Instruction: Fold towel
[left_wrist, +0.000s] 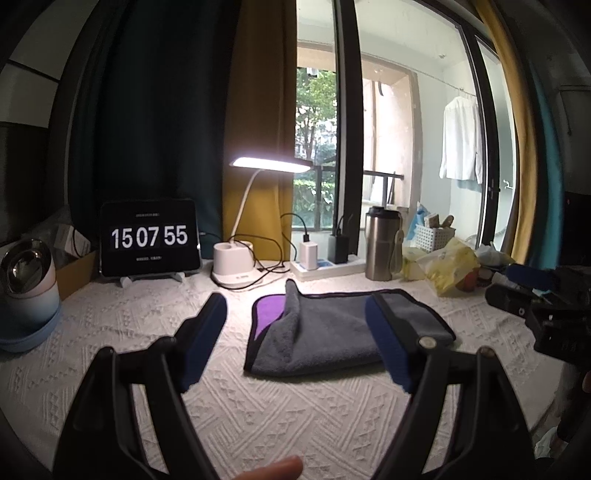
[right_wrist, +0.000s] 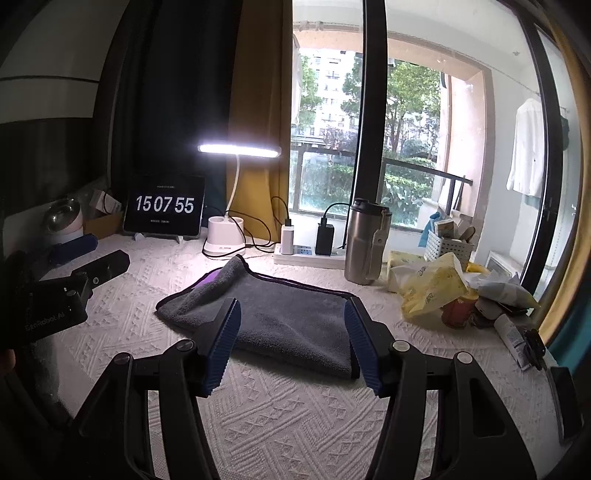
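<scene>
Both grippers, left (left_wrist: 295, 317) and right (right_wrist: 291, 325), gape wide and empty above the tablecloth (right_wrist: 295, 424), the half-folded grey towel (right_wrist: 288, 321) lying just ahead.

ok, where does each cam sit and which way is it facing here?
Left wrist: on the left gripper, looking forward over the towel toward the window; its two open fingers frame the view, a fingertip shows at the bottom edge, and the right gripper is at the right edge.
Right wrist: on the right gripper, same heading, set further right; its open fingers frame the towel, and the left gripper is at the left edge.
Shared: towel, clock tablet, lit desk lamp, steel tumbler.
</scene>
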